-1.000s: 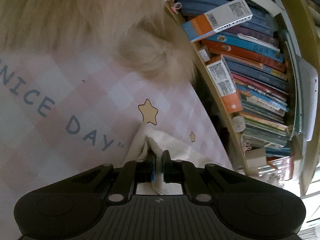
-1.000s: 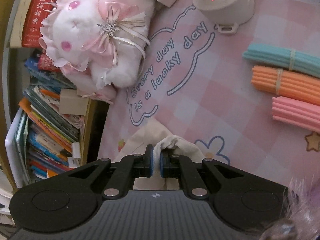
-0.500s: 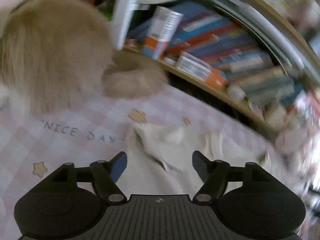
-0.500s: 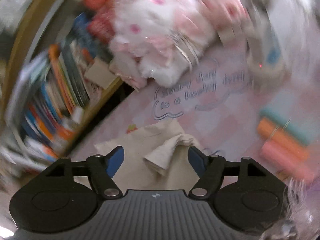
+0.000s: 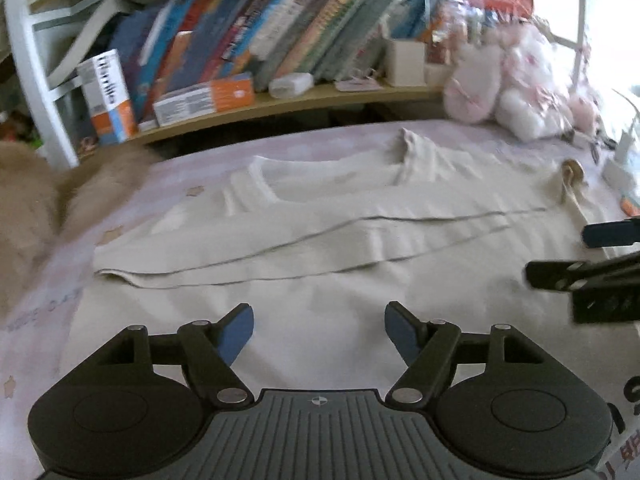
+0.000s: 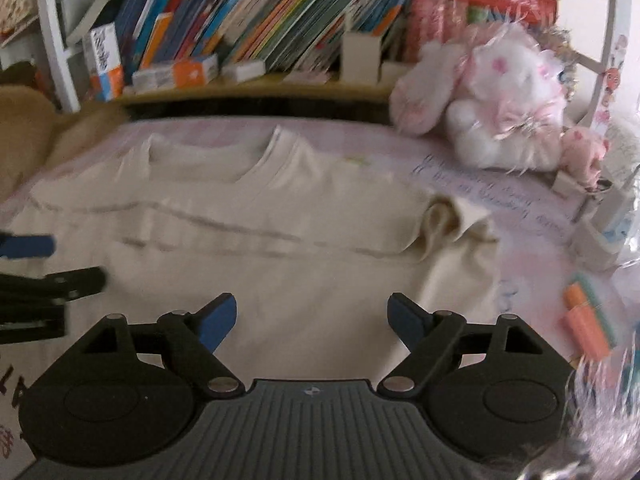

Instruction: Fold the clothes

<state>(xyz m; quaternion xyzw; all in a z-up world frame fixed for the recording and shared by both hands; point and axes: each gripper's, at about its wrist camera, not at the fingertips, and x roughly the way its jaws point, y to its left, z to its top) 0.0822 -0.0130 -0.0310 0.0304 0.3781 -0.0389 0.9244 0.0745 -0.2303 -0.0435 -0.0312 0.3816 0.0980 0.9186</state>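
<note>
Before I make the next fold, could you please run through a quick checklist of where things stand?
1. Left gripper open, holding nothing: ok.
2. Right gripper open, holding nothing: ok.
3. Shirt lies spread on the bed with one fold across it: ok.
4. Right end of the fold smooth: not ok, it is bunched.
5. Plush rabbit clear of the shirt: ok.
6. Near hem lies flat: cannot tell, hidden below the grippers.
</note>
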